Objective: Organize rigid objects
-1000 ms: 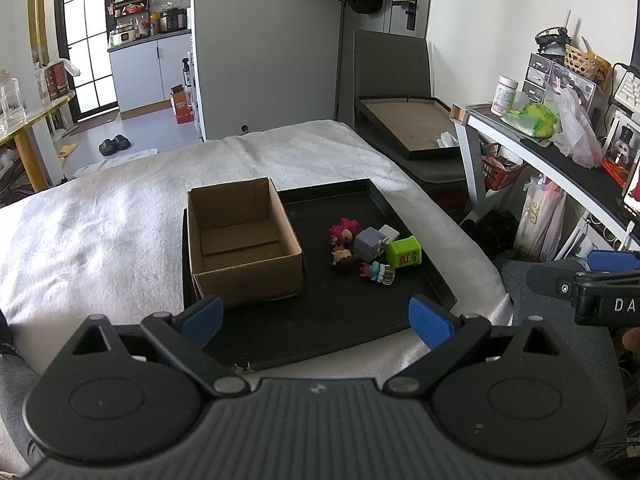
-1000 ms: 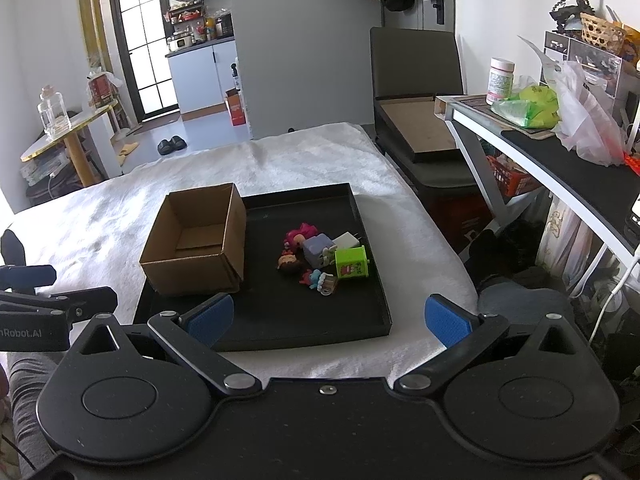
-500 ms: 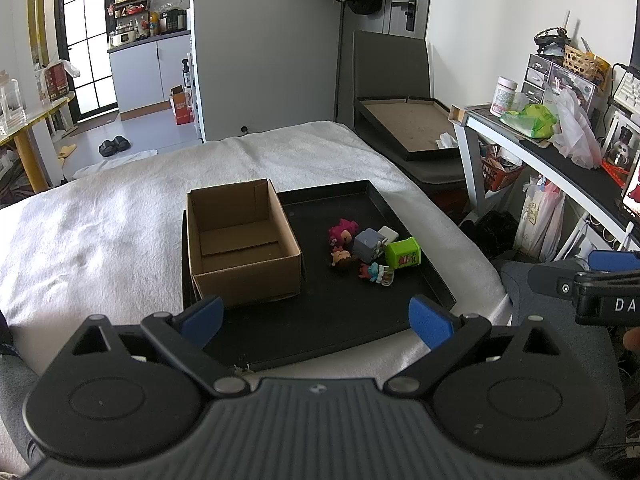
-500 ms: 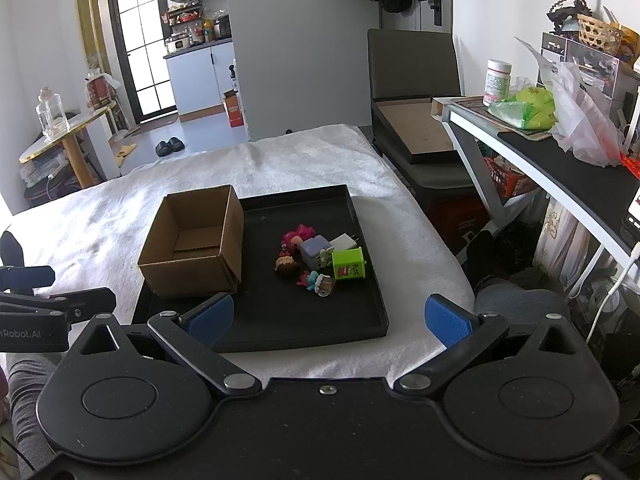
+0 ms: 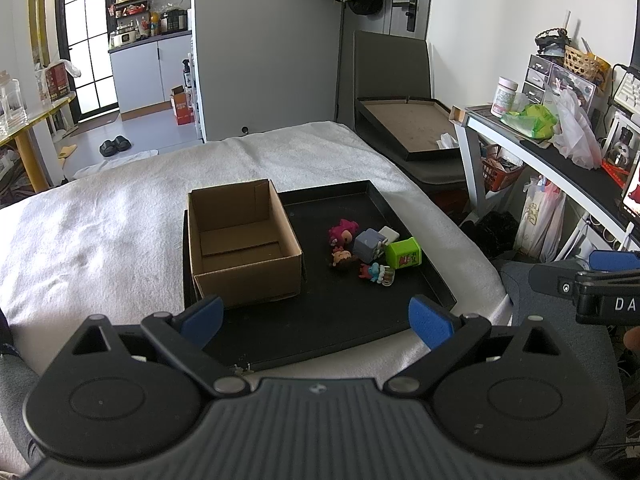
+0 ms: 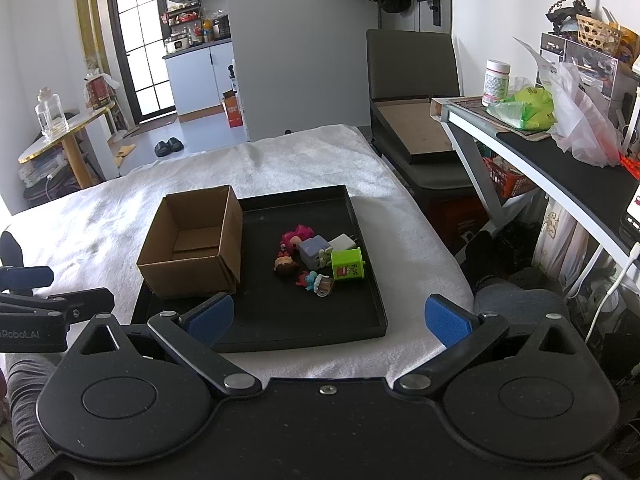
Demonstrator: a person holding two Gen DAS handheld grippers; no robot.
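An empty cardboard box (image 5: pixel 242 242) (image 6: pixel 194 242) stands on the left half of a black tray (image 5: pixel 352 320) (image 6: pixel 280 332). On the tray's right half lies a cluster of small toys: a pink-haired figure (image 5: pixel 343 231) (image 6: pixel 295 235), a grey cube (image 5: pixel 367 245) (image 6: pixel 313 251), a white block (image 5: pixel 390 234) (image 6: pixel 343 242), a green cube (image 5: pixel 404 253) (image 6: pixel 347 264), a brown-haired head (image 5: pixel 341 258) (image 6: pixel 285 264) and a blue-and-red figure (image 5: pixel 376 273) (image 6: pixel 316 281). My left gripper (image 5: pixel 316 318) is open before the tray's near edge, holding nothing. My right gripper (image 6: pixel 327 317) is open too, near the same edge.
The tray rests on a white-covered bed (image 5: pixel 100 220). A grey chair holding a framed board (image 5: pixel 408 124) stands behind right. A cluttered desk (image 5: pixel 560 160) runs along the right, with bags beneath. The right gripper's side shows at the left view's right edge (image 5: pixel 600 284).
Both views have shifted only slightly; the right gripper drifted a little toward the tray. Both grippers stay open and the toys and box have not moved.
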